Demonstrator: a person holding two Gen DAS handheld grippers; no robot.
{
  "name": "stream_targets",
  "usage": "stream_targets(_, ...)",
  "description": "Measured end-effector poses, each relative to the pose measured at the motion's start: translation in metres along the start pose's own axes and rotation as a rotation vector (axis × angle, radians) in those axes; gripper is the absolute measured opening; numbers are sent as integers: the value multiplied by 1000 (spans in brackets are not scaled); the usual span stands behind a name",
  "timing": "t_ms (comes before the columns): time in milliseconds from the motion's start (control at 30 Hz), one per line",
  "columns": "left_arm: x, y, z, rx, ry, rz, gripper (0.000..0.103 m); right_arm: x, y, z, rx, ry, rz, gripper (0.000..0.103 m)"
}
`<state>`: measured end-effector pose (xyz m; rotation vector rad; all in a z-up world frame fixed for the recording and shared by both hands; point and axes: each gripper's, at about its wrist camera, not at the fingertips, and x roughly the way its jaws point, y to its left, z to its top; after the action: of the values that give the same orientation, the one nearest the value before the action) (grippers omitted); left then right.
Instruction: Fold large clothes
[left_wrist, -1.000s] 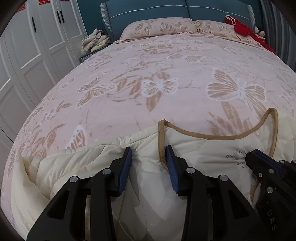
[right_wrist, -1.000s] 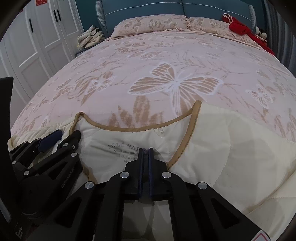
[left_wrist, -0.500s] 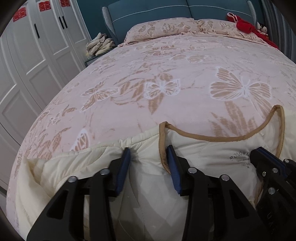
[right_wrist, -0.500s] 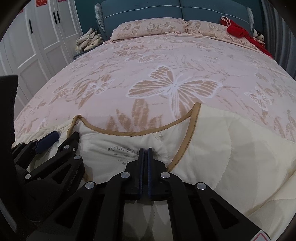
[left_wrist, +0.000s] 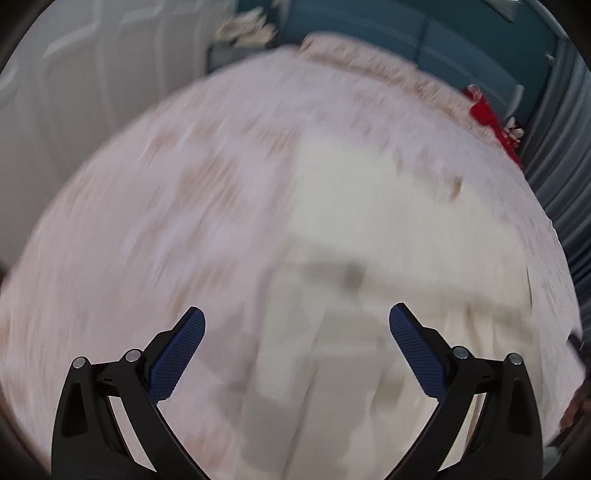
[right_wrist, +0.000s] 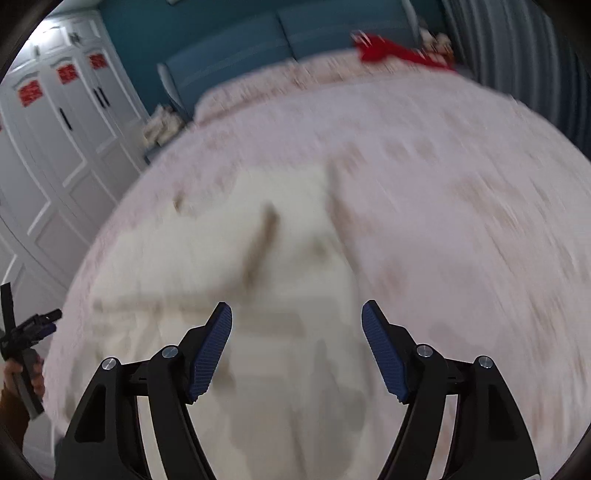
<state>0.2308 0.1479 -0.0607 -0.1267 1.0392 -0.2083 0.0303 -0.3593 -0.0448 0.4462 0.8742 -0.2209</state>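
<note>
A cream quilted garment (left_wrist: 369, 258) with a tan-trimmed neckline lies on the pink butterfly bedspread (left_wrist: 166, 221), blurred by motion in both views. My left gripper (left_wrist: 297, 321) hangs above it, jaws opening wide, nothing between the blue pads. In the right wrist view the garment (right_wrist: 207, 251) lies below and ahead of my right gripper (right_wrist: 297, 317), whose jaws are opening too, with nothing between them. The left gripper (right_wrist: 33, 328) shows at the left edge of that view, held by a hand.
White wardrobe doors (right_wrist: 55, 147) stand along the left. A teal headboard (right_wrist: 288, 33) and pillows are at the far end of the bed. A red item (right_wrist: 388, 50) lies at the far right corner, folded cloths (right_wrist: 162, 123) on a nightstand.
Both grippers let go of the garment's neckline, opened, and pulled back and up from it, spreading apart. The garment now lies farther off on the bed.
</note>
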Motion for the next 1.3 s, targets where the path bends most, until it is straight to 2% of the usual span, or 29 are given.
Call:
stream_targets(100, -3, 27, -60, -55, 122, -3, 97, -18, -28, -73, 68, 142, -7, 72)
stream_targets(167, 1, 31, -83, -109, 164, -34, 94, -21, -36, -100, 105, 162, 0, 72)
stream_targets(200, 3, 32, -90, -139, 172, -76, 93, -20, -39, -112, 145, 165, 33, 72)
stream_targets(267, 6, 27, -97, -181, 166, -97, 89, -12, -42, -122, 209, 144, 86, 73)
stream_targets(300, 6, 23, -97, -184, 158, -111, 84, -9, -42, -123, 229, 125, 96, 73)
stream_targets(367, 10, 15, -97, -195, 171, -128, 59, -5, -42, -121, 268, 92, 107, 71)
stream_targets(400, 9, 12, -97, -203, 175, -134, 51, -3, -42, -118, 287, 87, 120, 65)
stream_targets(433, 5, 10, -96, -204, 178, -141, 34, -2, -40, -114, 310, 87, 138, 34)
stream_targets(467, 0, 10, -97, -199, 176, -137, 20, -1, -40, -110, 339, 101, 151, 8)
stream_targets(533, -17, 9, -95, -178, 153, -150, 14, -9, -32, -102, 340, 91, 164, 7)
stream_targets(567, -25, 9, -95, -170, 142, -154, 12, -21, -26, -98, 301, 70, 166, 6)
stream_targets(700, -73, 3, -96, -124, 105, -180, 8, -69, -6, -91, 200, 66, 196, 5)
stream_targets(800, -118, 10, -113, -90, 127, -204, 8, -109, -1, -97, 112, 113, 190, 5)
stream_targets(867, -150, 20, -133, -81, 161, -215, 8, -136, -4, -108, 74, 165, 183, 5)
stream_targets(967, -208, 38, -168, -120, 220, -244, 8, -188, -17, -139, 61, 265, 179, 5)
stream_targets(1033, -249, 42, -185, -142, 197, -232, 8, -220, -21, -156, 90, 303, 190, 5)
stream_targets(1067, -263, 42, -188, -140, 175, -222, 8, -237, -18, -159, 98, 293, 192, 5)
stream_targets(1133, -282, 34, -184, -154, 126, -249, 8, -253, -10, -154, 95, 243, 202, 5)
stream_targets(1167, -284, 32, -179, -155, 107, -264, 8, -259, -5, -143, 87, 181, 211, 5)
stream_targets(1200, -282, 28, -169, -143, 73, -276, 8, -262, -2, -135, 79, 138, 216, 5)
stream_targets(1300, -257, 22, -136, -114, -9, -240, 8, -248, -3, -102, 86, 4, 233, 5)
